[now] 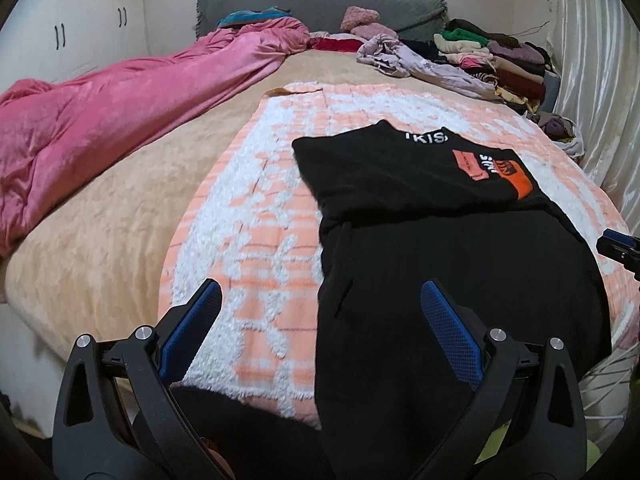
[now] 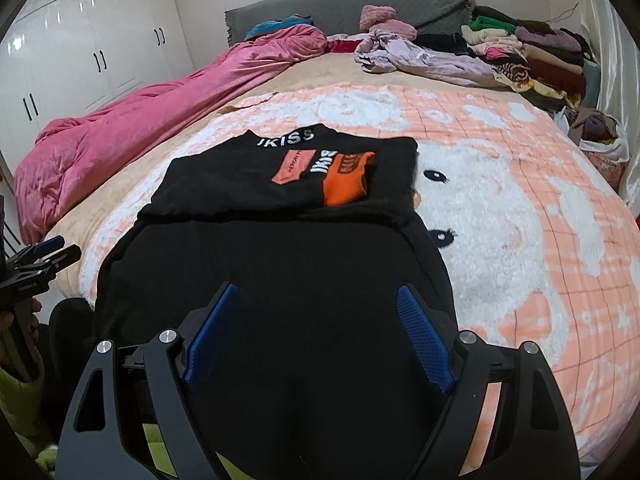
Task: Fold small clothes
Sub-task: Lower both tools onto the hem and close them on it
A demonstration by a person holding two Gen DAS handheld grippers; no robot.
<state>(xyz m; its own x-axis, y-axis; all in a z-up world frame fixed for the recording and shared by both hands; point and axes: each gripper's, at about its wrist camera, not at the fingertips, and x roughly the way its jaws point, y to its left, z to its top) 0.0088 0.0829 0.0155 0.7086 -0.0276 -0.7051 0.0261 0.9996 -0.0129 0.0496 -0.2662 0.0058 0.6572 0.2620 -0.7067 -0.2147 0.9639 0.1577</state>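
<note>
A black top (image 1: 420,208) (image 2: 280,248) with white lettering and orange patches lies flat on the peach-and-white blanket (image 1: 260,208) (image 2: 520,208), sleeves folded in over its chest, hem hanging over the near bed edge. My left gripper (image 1: 322,300) is open above the garment's left hem edge, its right finger over black cloth, its left finger over the blanket. My right gripper (image 2: 318,304) is open above the lower middle of the garment, nothing between its blue pads. Each gripper's tip shows at the other view's edge: the right gripper (image 1: 618,248), the left gripper (image 2: 44,256).
A pink quilt (image 1: 120,120) (image 2: 160,120) runs along the bed's left side. A lilac garment (image 1: 420,64) (image 2: 420,60) and a stack of clothes (image 1: 504,64) (image 2: 532,56) lie at the far right by the grey headboard (image 1: 320,12). White wardrobes (image 2: 80,52) stand left.
</note>
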